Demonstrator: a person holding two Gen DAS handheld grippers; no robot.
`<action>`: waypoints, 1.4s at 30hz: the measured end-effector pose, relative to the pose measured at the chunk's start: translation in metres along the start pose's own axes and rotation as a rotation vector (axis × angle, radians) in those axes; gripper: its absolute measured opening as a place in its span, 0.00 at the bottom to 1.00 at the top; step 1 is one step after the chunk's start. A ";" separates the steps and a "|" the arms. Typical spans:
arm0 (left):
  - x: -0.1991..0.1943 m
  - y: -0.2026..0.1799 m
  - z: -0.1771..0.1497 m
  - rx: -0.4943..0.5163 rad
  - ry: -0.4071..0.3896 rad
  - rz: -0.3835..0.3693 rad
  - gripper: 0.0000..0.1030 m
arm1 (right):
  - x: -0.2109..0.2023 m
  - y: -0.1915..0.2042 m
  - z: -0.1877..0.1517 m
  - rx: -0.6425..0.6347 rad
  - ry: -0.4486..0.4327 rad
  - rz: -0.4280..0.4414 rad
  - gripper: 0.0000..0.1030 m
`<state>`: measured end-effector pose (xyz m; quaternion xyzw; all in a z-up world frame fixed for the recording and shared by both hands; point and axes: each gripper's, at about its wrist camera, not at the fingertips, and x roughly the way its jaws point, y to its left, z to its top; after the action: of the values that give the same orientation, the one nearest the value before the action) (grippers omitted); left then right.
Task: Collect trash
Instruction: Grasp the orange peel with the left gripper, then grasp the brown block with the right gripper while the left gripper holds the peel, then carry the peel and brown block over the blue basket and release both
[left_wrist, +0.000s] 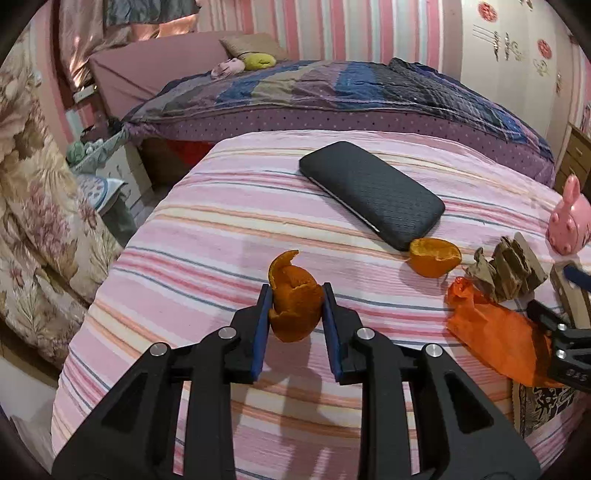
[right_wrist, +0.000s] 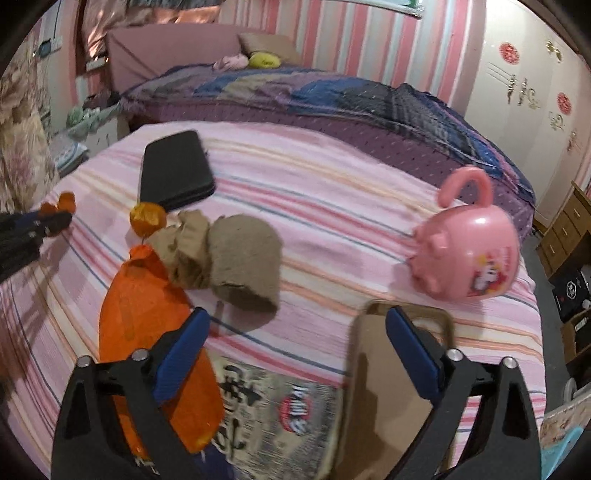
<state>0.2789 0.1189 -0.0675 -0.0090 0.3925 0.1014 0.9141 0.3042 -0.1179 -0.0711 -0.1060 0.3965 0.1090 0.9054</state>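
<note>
My left gripper (left_wrist: 296, 295) is shut on a curled piece of orange peel (left_wrist: 291, 284), held just above the pink striped cloth (left_wrist: 221, 229). A second peel (left_wrist: 435, 256) lies to the right by the black case. Crumpled brown paper (right_wrist: 236, 258) and an orange plastic bag (right_wrist: 147, 317) lie ahead of and to the left of my right gripper (right_wrist: 297, 314). It is open, with nothing pressed between its pads. In the right wrist view the left gripper (right_wrist: 48, 221) and its peel (right_wrist: 62, 201) show at the left edge, and the second peel (right_wrist: 147, 218) lies beyond the bag.
A black textured case (left_wrist: 373, 195) lies at the middle back of the cloth. A pink pig-shaped toy (right_wrist: 469, 254) stands at the right. A flat brown-framed slab (right_wrist: 391, 387) and a printed packet (right_wrist: 280, 410) lie under the right gripper. A bed (left_wrist: 332, 96) runs behind.
</note>
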 end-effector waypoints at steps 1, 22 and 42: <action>0.000 0.002 0.000 -0.008 0.002 -0.004 0.25 | 0.004 0.004 0.002 -0.008 0.013 0.008 0.75; -0.031 -0.013 -0.001 0.013 -0.031 -0.051 0.25 | -0.019 -0.007 -0.010 0.050 -0.086 0.021 0.35; -0.103 -0.108 -0.041 0.145 -0.111 -0.195 0.25 | -0.149 -0.116 -0.113 0.215 -0.166 -0.152 0.36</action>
<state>0.2010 -0.0093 -0.0284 0.0244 0.3447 -0.0161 0.9383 0.1592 -0.2766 -0.0234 -0.0289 0.3202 0.0056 0.9469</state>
